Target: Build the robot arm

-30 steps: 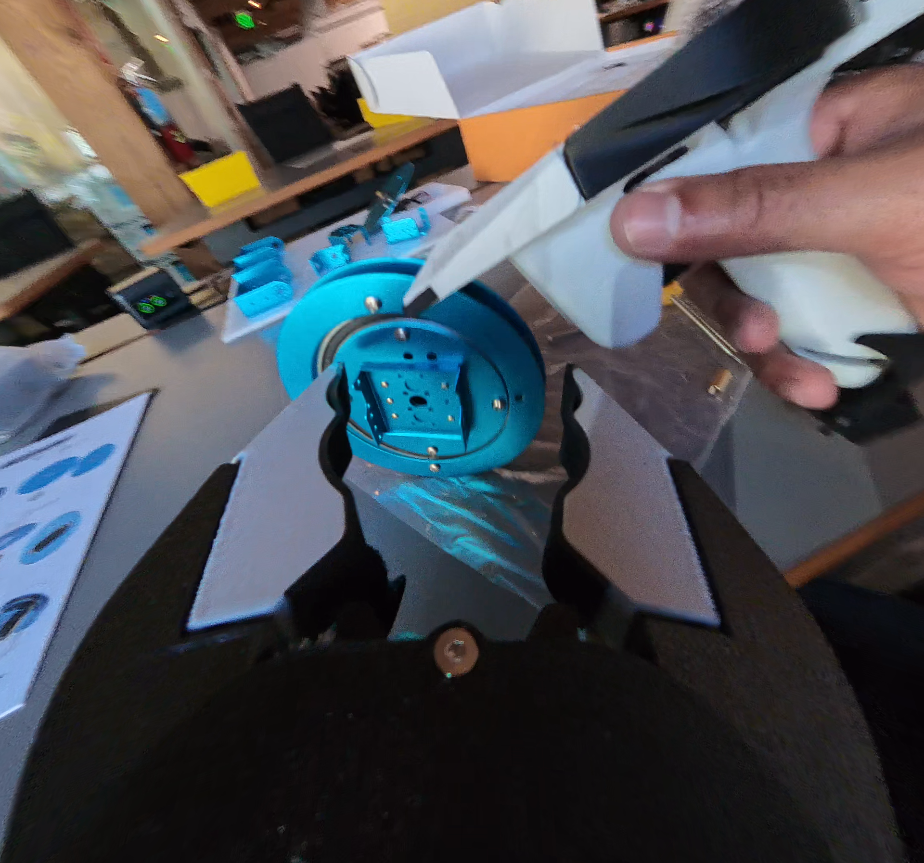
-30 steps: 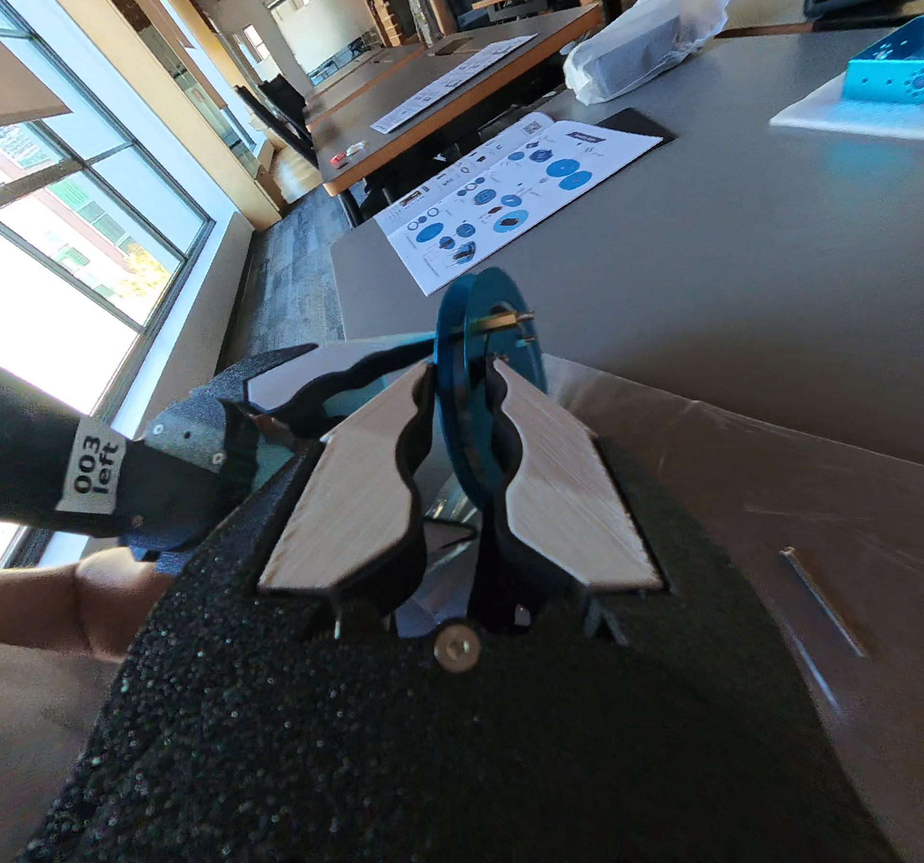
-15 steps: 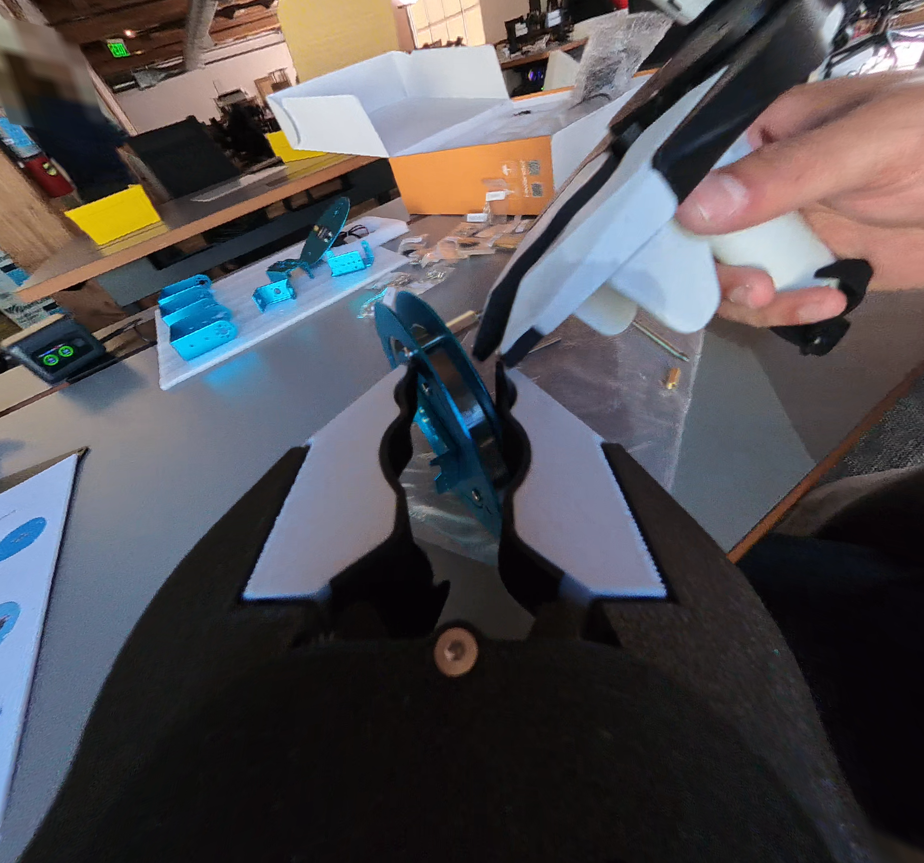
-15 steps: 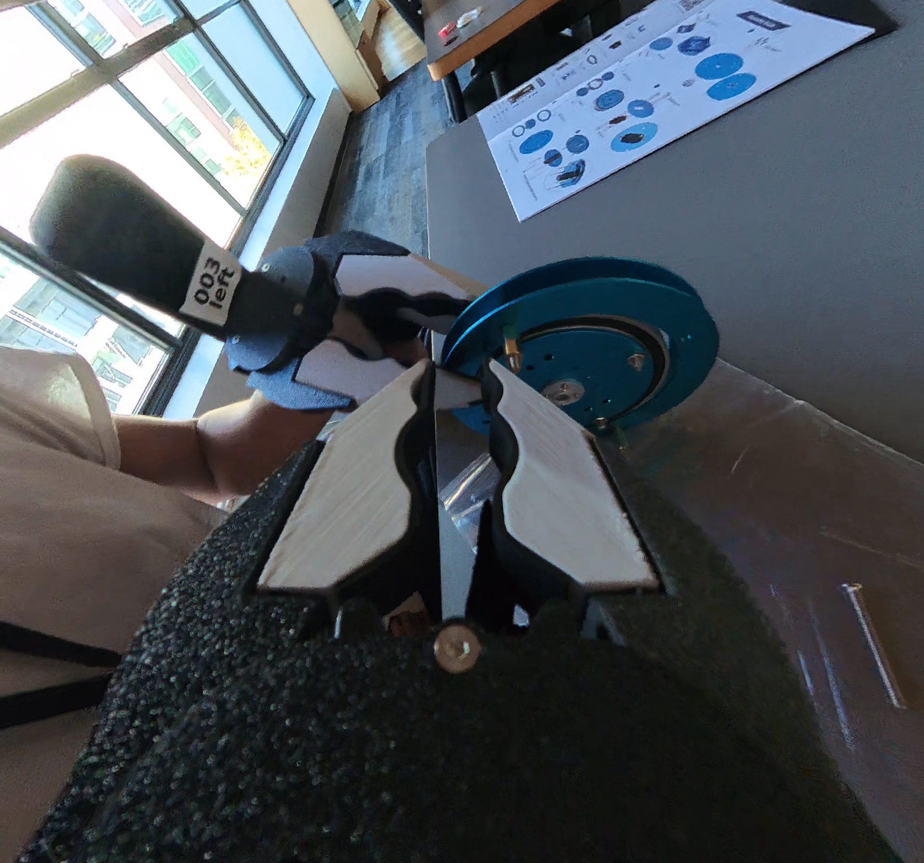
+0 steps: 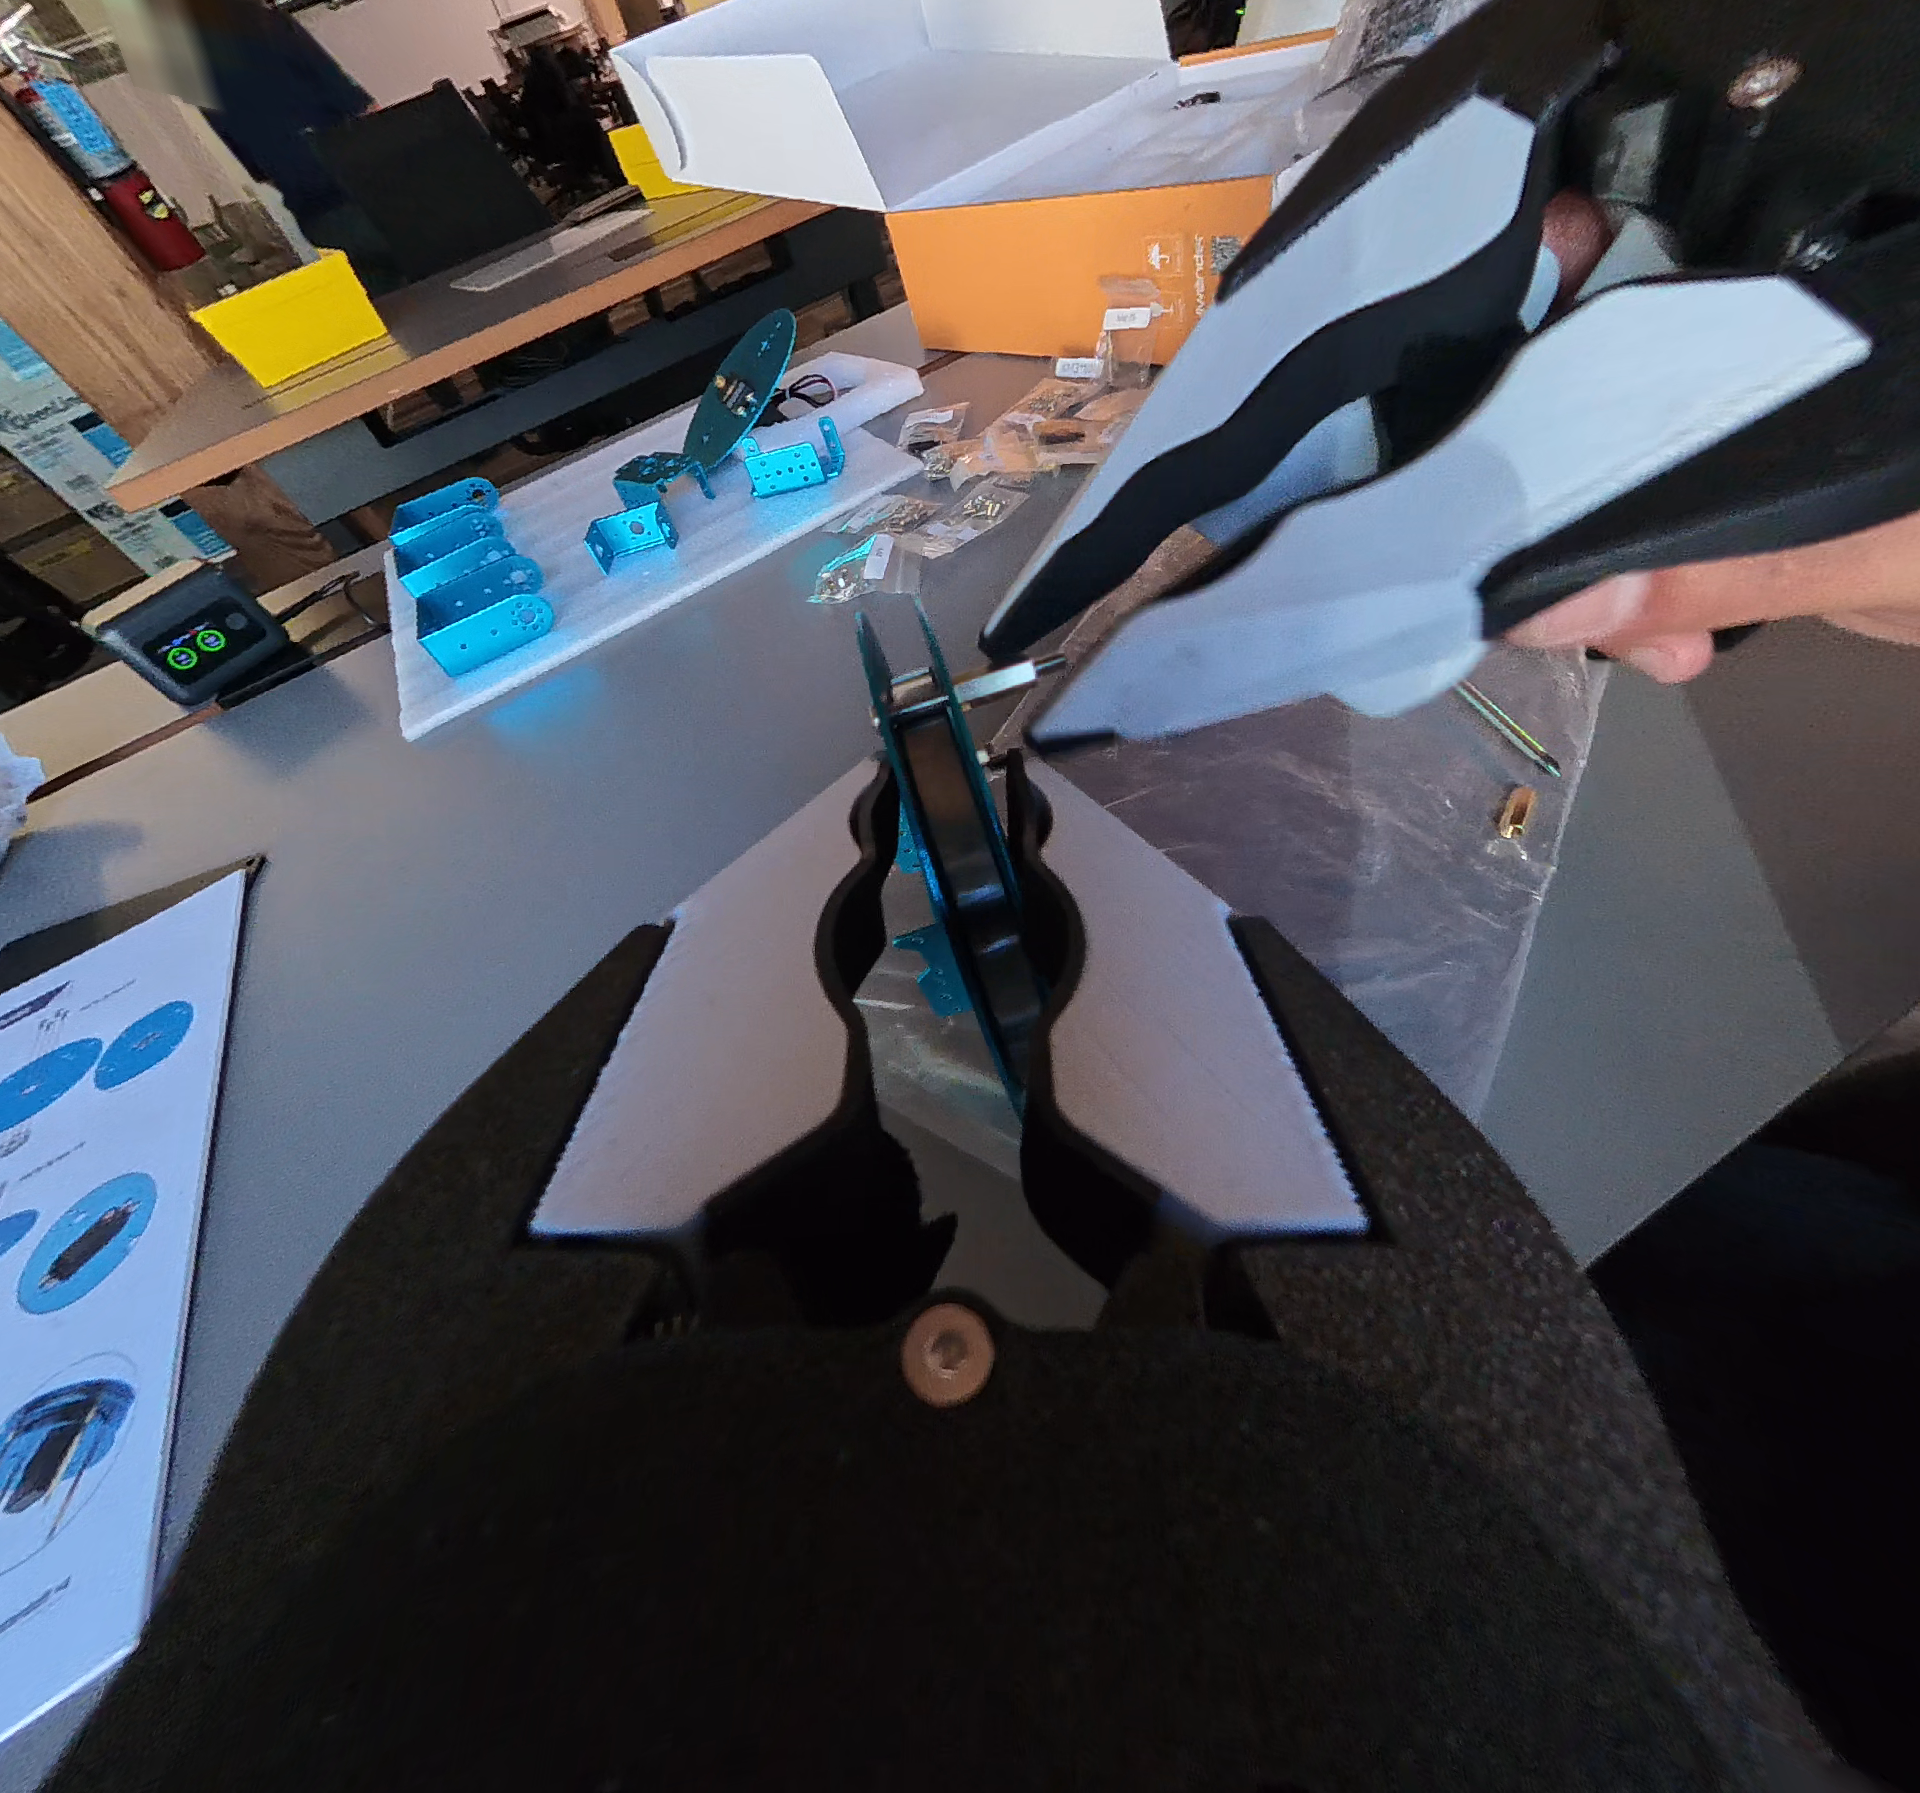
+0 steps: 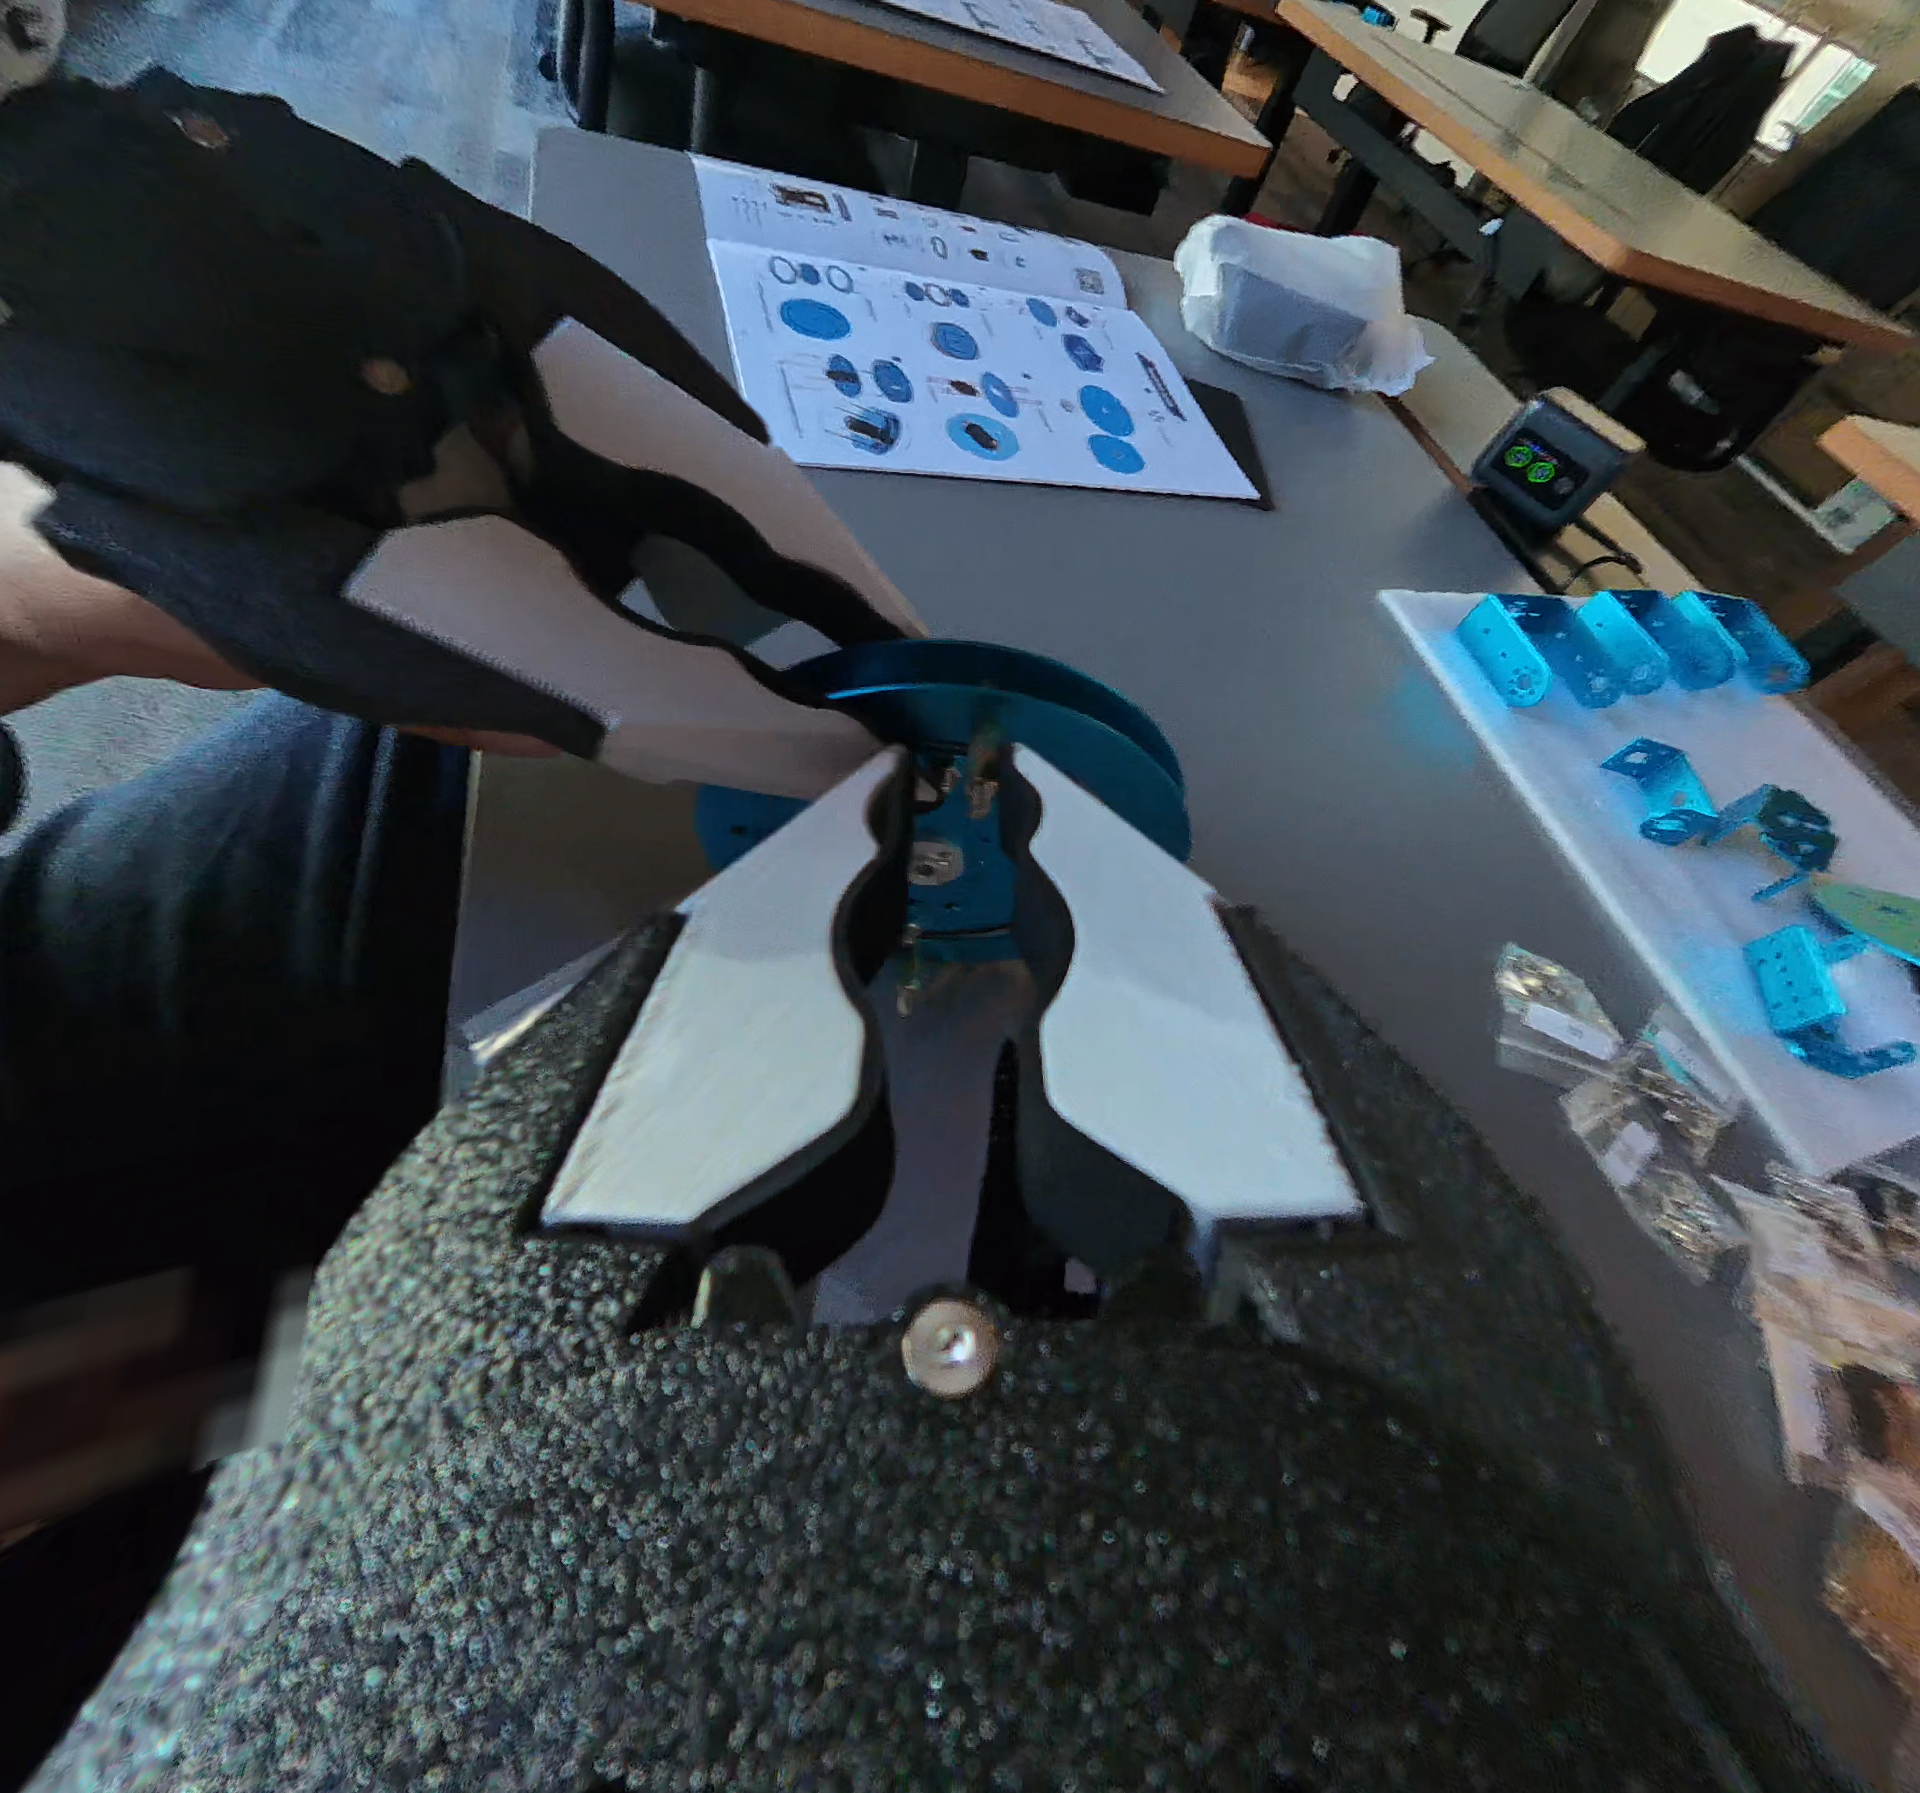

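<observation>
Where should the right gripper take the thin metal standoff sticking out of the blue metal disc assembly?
Probably its free end, from the disc's right face: the thin metal standoff juts sideways off the blue disc assembly, which the left gripper clamps on edge. The right gripper straddles it.

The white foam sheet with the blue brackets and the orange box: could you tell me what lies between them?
In the left wrist view, small clear bags of hardware lie scattered on the grey table between the foam sheet and the orange box.

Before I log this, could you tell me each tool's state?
Left tool: shut on the blue disc assembly.
Right tool: cannot be told.
</observation>
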